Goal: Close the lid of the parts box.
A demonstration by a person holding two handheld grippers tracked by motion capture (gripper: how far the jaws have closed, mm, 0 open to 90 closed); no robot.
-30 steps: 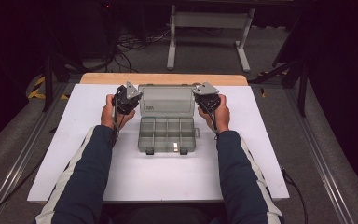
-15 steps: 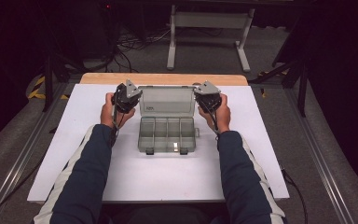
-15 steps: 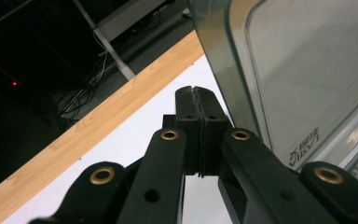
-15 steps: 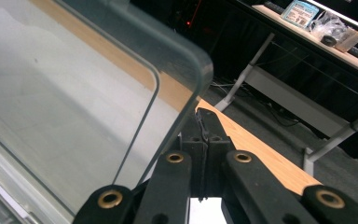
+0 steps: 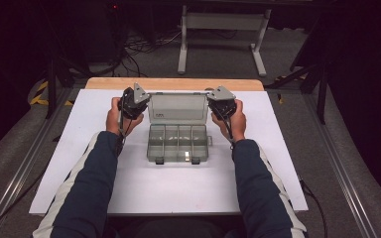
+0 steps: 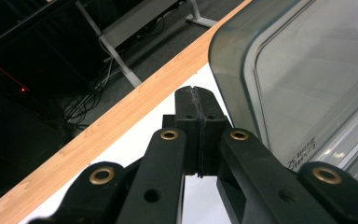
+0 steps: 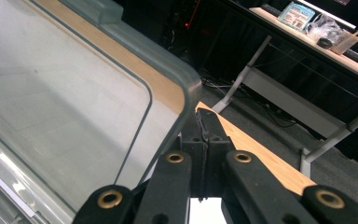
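Note:
A clear grey compartment box (image 5: 178, 145) lies open in the middle of the white table, its lid (image 5: 178, 108) standing up at the back. My left gripper (image 5: 140, 95) is by the lid's left top corner, and my right gripper (image 5: 216, 96) is by the right top corner. In the left gripper view the black jaws (image 6: 196, 91) are pressed together with nothing between them, just left of the lid (image 6: 307, 70). The right gripper (image 7: 204, 115) is likewise shut and empty, its tip close beside the lid's rounded corner (image 7: 186, 84). Whether either touches the lid I cannot tell.
The white table top (image 5: 178, 198) has a wooden strip (image 5: 173, 83) along its far edge. Beyond it are a grey metal stand (image 5: 223, 29), cables on the floor and dark equipment. A desk with small items (image 7: 317, 23) stands in the background.

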